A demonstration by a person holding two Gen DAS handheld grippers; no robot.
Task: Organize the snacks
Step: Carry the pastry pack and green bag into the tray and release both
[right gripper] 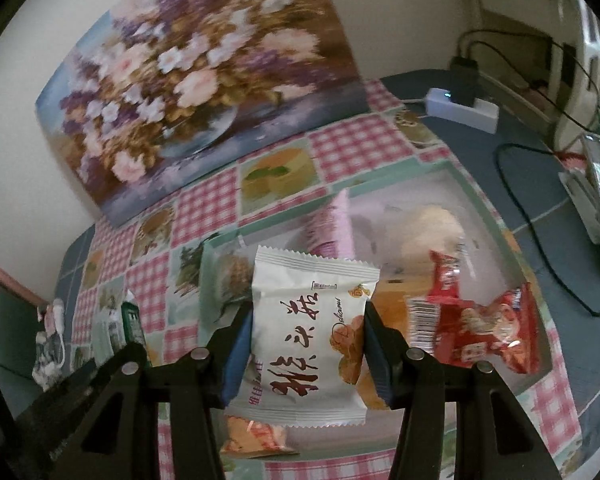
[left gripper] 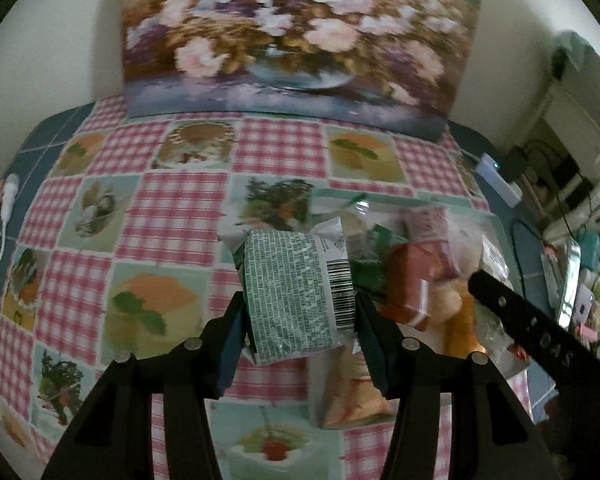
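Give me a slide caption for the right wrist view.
Right gripper clamps a white crinkle-edged snack packet above a clear plastic tray of snacks.

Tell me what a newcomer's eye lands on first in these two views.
The big flower painting leaning against the wall at the table's far edge. Then each gripper's catch: the left gripper clamps a green-printed snack packet, the right gripper a white snack packet, above the pink checked tablecloth.

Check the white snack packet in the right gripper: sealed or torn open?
Sealed, as far as shown: the white snack packet has both crimped ends intact, clamped in the right gripper.
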